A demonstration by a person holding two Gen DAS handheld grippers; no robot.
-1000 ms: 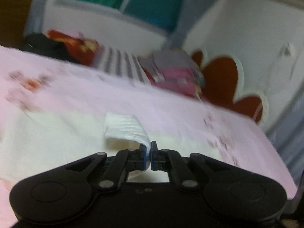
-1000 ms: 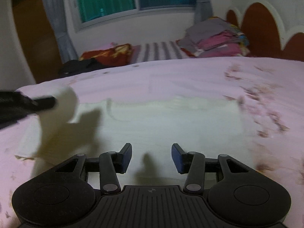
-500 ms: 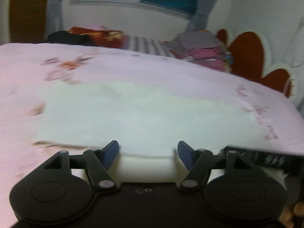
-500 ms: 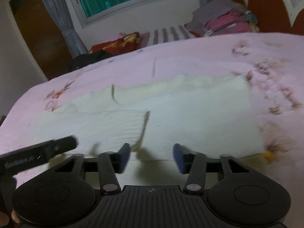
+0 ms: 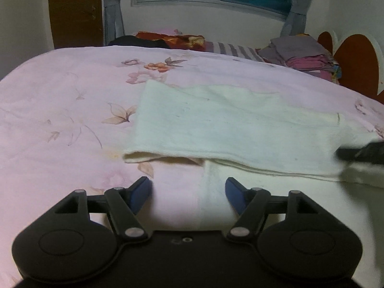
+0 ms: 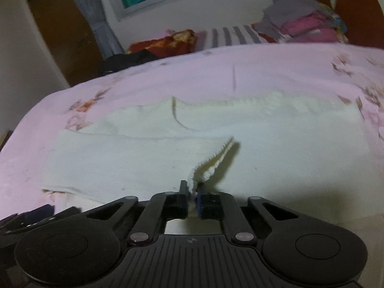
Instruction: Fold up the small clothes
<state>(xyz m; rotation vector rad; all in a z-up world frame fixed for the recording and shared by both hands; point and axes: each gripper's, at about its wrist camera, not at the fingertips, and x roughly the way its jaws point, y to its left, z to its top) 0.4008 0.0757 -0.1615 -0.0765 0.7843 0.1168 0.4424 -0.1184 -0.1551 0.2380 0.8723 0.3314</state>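
Right wrist view: the cream cloth (image 6: 192, 148) lies flat on the pink floral bedspread (image 6: 276, 69), its ribbed corner pinched in the right gripper (image 6: 192, 195), whose jaws have just snapped closed. The left gripper (image 5: 189, 193) hangs spread wide, nothing between its pads. No writing is legible.

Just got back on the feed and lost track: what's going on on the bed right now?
A person is folding a cream-white garment on the pink floral bedspread, holding a gripper in each hand. The right gripper has just closed and is shut on the garment's ribbed edge, which stands lifted. The left gripper has just been opening; it stands open near the garment's left end with nothing pinched. One layer already lies folded over.
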